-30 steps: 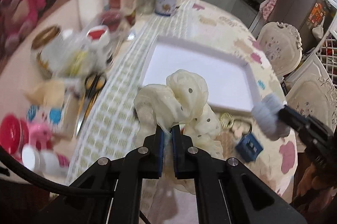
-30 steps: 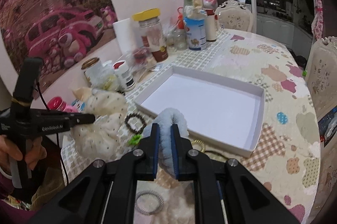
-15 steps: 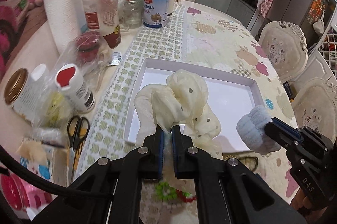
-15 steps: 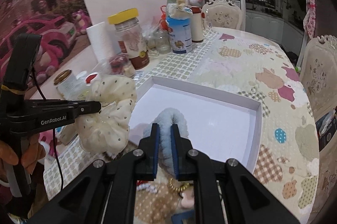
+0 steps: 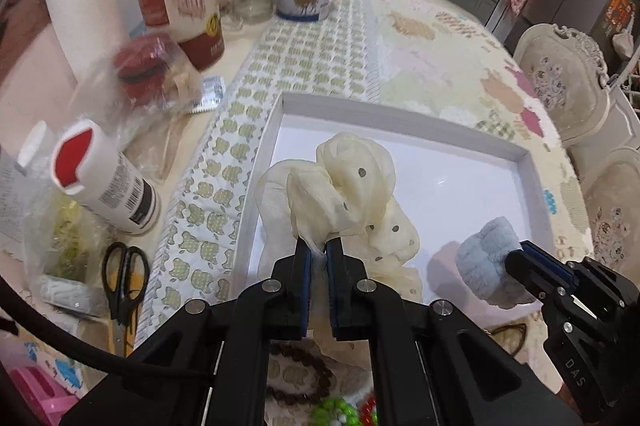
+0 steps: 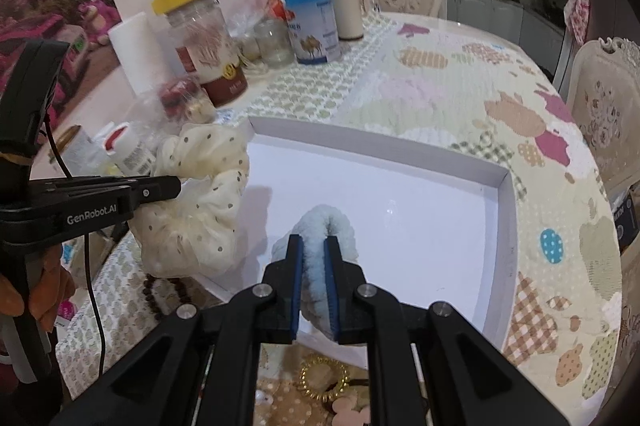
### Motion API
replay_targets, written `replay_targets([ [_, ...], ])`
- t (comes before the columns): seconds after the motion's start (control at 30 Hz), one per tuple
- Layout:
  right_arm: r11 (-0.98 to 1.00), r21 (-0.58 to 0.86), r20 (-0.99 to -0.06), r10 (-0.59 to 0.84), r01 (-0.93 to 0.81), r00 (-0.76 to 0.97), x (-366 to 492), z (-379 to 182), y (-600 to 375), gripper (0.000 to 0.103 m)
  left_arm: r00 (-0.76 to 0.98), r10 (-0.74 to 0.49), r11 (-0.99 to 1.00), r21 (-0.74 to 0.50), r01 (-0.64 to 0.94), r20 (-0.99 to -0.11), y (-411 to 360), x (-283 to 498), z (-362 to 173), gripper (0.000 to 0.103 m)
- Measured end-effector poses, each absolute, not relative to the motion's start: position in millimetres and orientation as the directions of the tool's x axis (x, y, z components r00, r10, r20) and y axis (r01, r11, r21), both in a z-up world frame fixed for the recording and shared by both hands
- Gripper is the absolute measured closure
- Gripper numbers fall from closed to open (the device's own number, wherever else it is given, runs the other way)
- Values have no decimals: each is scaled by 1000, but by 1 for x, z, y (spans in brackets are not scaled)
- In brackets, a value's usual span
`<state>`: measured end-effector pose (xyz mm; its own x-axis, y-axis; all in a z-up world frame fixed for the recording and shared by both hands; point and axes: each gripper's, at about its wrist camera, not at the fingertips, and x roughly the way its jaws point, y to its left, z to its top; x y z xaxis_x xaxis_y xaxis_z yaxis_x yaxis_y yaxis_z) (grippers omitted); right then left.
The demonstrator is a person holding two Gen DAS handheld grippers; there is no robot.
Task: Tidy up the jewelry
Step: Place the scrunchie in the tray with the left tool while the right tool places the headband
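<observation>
From your left wrist view, your left gripper [image 5: 319, 249] is pinching a cream scrunchie [image 5: 340, 202] of sheer, dotted, ruffled fabric, which is bunching up just ahead of the fingertips over the near left part of the white box [image 5: 400, 114]. The shallow rectangular box is lying straight ahead. Half a second ago it sat farther off; now the scrunchie is hanging over its floor. To the right, your right gripper [image 5: 516, 258] is gripping a fluffy blue scrunchie [image 5: 486, 262] over the box's near right corner. Below the fingers a brown bead bracelet [image 5: 298, 372] and green beads [image 5: 334, 412] are lying on the quilted cloth; scissors [image 5: 122, 274] and a white bottle [image 5: 106, 182] are sitting to the left.

From your right wrist view, your right gripper [image 6: 313, 258] is clamping the blue scrunchie [image 6: 320, 238], a plush loop arching above the fingertips, over the box [image 6: 500, 226] floor. It has moved further in than before. To the left, your left gripper [image 6: 176, 186] is holding the cream scrunchie [image 6: 196, 210] at the box's left wall. A gold coil hair tie [image 6: 324, 380] is lying beneath your fingers, and jars are crowding the far left.
</observation>
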<state>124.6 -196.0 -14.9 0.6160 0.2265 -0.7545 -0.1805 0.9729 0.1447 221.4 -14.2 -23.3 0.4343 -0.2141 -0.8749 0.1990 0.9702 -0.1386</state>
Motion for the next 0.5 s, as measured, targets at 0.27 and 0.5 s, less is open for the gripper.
replay_targets([
  [0.27, 974, 168, -795, 226, -154, 563, 147, -48, -186, 92, 387, -181, 975, -114, 189, -904, -13, 227, -55, 97],
  [0.5, 959, 216, -801, 282, -185, 528, 146, -53, -179, 67, 381, -185, 977, -126, 174, -906, -6, 224, -55, 75],
])
